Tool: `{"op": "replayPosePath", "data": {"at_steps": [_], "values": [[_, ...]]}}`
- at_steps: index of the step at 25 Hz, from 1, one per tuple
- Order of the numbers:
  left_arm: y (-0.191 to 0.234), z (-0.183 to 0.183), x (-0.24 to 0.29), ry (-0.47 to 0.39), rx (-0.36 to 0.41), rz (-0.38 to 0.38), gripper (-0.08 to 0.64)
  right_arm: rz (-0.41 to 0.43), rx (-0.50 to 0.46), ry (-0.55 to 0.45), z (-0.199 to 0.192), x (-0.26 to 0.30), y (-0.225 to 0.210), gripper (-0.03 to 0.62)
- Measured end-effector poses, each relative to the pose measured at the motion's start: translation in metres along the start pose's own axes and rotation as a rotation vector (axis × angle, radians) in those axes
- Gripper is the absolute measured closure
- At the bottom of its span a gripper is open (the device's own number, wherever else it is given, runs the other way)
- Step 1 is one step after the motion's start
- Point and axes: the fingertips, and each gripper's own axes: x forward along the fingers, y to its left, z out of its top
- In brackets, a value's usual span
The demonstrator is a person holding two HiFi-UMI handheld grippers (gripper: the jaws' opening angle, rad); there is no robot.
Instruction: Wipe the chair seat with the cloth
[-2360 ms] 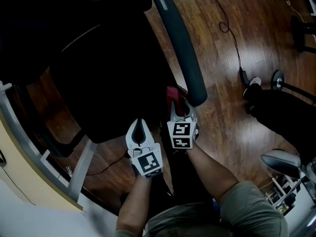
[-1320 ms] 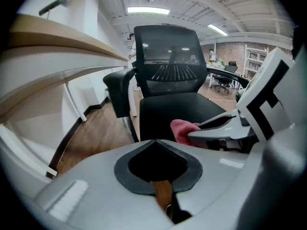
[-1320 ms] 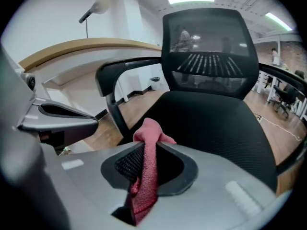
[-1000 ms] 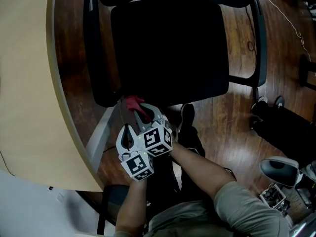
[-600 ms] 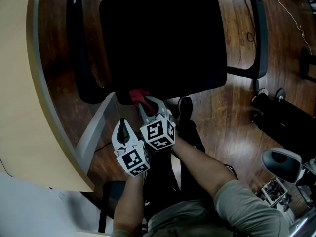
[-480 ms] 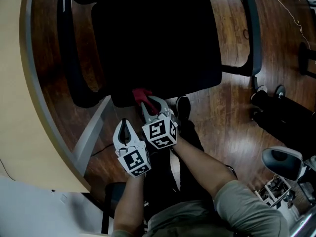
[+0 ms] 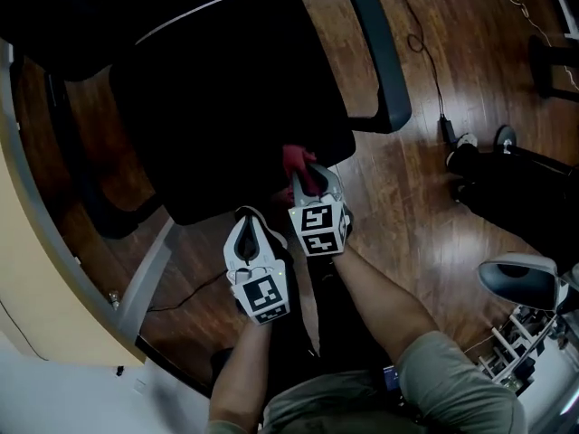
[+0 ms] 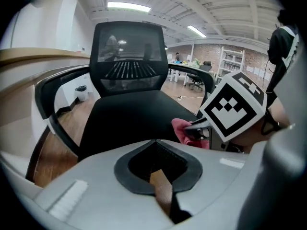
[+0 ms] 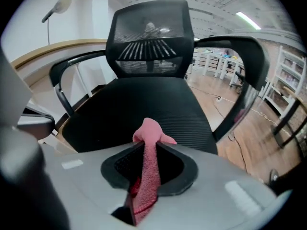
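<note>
Nearest, the left gripper [image 7: 250, 213] has its jaws pressed together on nothing, at 7 o'clock from the right gripper [image 7: 304, 174]. The right one pinches the pink cloth [image 7: 293, 159], whose tuft pokes out at 12 o'clock, at the near edge of the black chair seat [image 7: 226, 107]. Beyond rises the mesh backrest [image 9: 151, 37].

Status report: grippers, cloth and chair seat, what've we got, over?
Right gripper shut on pink cloth. Left gripper shut, empty, alongside. Cloth at chair seat front edge, contact unclear. Seat bare; armrest off to the side.
</note>
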Motion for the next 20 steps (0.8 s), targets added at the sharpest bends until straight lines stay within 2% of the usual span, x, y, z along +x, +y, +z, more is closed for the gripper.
{"op": "replayPosePath", "data": {"at_steps": [6, 10, 16, 20], "values": [[-0.057, 0.018, 0.020, -0.004, 0.047, -0.068, 0.554, -0.131, 0.126, 0.006, -0.019, -0.018, -0.091, 0.526], [-0.088, 0.021, 0.028, 0.004, 0.065, -0.094, 0.554, -0.172, 0.195, 0.025, -0.038, -0.023, -0.131, 0.526], [-0.118, 0.025, 0.031, 0.005, 0.094, -0.116, 0.554, -0.147, 0.218, 0.024, -0.045, -0.024, -0.145, 0.526], [-0.118, 0.037, 0.023, -0.001, 0.089, -0.102, 0.554, -0.131, 0.196, 0.021, -0.037, -0.037, -0.143, 0.526]]}}
